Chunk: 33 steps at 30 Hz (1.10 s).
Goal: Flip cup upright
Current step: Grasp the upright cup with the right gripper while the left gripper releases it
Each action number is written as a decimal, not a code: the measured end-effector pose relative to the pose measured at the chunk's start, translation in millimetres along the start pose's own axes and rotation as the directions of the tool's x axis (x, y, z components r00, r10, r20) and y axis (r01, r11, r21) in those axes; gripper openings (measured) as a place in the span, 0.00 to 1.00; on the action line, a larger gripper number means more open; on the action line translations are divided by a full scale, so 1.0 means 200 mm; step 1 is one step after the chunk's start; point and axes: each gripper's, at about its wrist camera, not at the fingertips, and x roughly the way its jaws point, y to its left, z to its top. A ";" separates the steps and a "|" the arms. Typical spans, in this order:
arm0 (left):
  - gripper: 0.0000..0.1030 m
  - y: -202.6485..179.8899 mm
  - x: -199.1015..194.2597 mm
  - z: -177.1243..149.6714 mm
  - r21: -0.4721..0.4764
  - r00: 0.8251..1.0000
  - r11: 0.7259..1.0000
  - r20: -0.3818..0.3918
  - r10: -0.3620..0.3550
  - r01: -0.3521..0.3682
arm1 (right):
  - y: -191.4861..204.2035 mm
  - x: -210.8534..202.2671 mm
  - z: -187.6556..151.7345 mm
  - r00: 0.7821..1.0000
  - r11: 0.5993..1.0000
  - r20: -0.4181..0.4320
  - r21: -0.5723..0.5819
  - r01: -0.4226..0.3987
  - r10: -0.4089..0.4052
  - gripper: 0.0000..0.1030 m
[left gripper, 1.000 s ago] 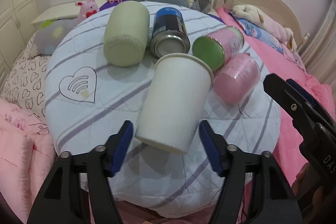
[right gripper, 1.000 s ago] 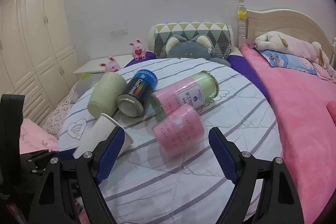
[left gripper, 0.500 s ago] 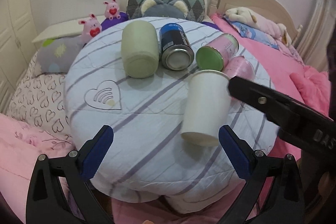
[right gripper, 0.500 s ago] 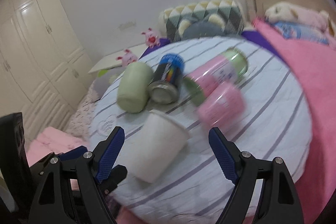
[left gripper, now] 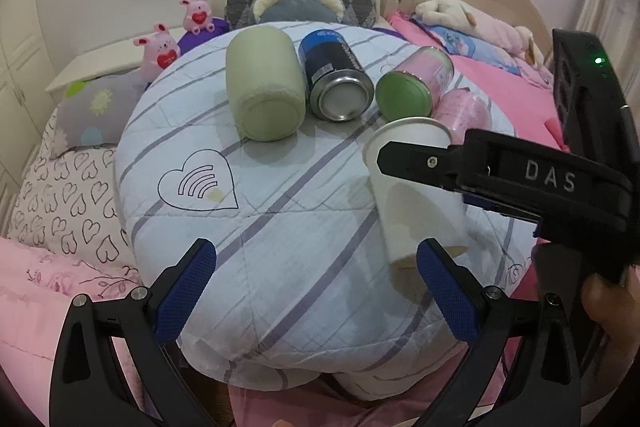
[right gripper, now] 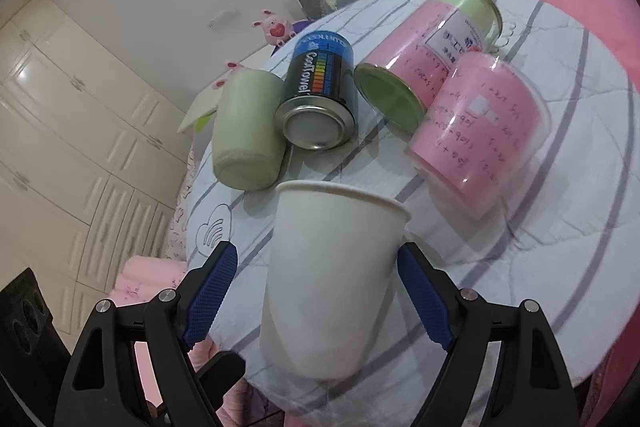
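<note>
A white paper cup (right gripper: pixel 332 283) lies on its side on the round quilted table (left gripper: pixel 280 239), its open mouth pointing away from me, its base toward the near edge. My right gripper (right gripper: pixel 316 283) is open with the cup between its blue pads; the right pad (right gripper: pixel 420 295) is close to the cup wall, the left pad stands apart. In the left wrist view the cup (left gripper: pixel 416 195) sits at the right, partly hidden behind the right gripper's black arm (left gripper: pixel 500 167). My left gripper (left gripper: pixel 316 291) is open and empty, left of the cup near the table's front edge.
Behind the cup lie a pale green cylinder (left gripper: pixel 264 91), a blue can (left gripper: pixel 336 79), a green-lidded pink jar (left gripper: pixel 412 87) and a pink container (right gripper: pixel 480 135). A heart mark (left gripper: pixel 198 183) is on the cloth. Pink bedding surrounds the table; a wardrobe (right gripper: pixel 80 147) stands left.
My right gripper has moved in over the cup and now straddles it. My left gripper has drawn back to the left and away from the cup, staying open.
</note>
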 end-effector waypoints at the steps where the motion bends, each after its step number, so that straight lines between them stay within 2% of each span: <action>1: 0.99 0.00 0.00 0.00 0.004 1.000 1.000 -0.002 -0.001 0.001 | -0.01 0.01 0.01 1.000 1.000 -0.005 0.011 -0.011 0.011 0.81; 5: 0.99 0.00 0.01 0.00 0.008 1.000 1.000 -0.003 -0.014 0.014 | -0.03 0.04 0.01 0.999 0.999 0.002 -0.004 -0.039 0.039 0.81; 8: 0.99 0.00 0.02 0.01 0.006 1.000 1.000 -0.009 -0.025 0.025 | 0.01 0.04 0.01 0.999 0.997 0.007 -0.062 -0.035 0.036 0.72; 9: 0.99 0.00 0.02 0.01 0.007 1.000 1.000 -0.007 -0.025 0.025 | 0.02 0.03 0.02 0.999 0.996 0.008 -0.075 -0.044 0.044 0.66; 14: 0.99 -0.03 0.01 0.06 0.017 0.999 0.999 0.015 -0.039 0.038 | 0.09 -0.01 0.04 0.998 0.982 0.053 -0.188 -0.027 0.038 0.66; 18: 0.99 -0.07 0.00 0.13 0.029 0.999 0.999 0.043 -0.029 0.028 | 0.09 -0.06 0.10 0.995 0.973 0.083 -0.227 -0.039 0.059 0.66; 25: 0.99 -0.18 0.00 0.38 0.074 0.995 0.997 0.098 -0.023 0.016 | 0.08 -0.20 0.27 0.985 0.951 0.146 -0.304 -0.045 0.093 0.66; 30: 0.99 -0.26 0.06 0.59 0.099 0.993 0.995 0.112 -0.044 0.033 | 0.08 -0.22 0.47 0.977 0.933 0.189 -0.358 -0.025 0.098 0.66; 33: 0.99 -0.29 0.14 0.74 0.083 0.993 0.997 0.117 -0.013 0.004 | 0.07 -0.22 0.58 0.974 0.925 0.204 -0.380 -0.013 0.097 0.66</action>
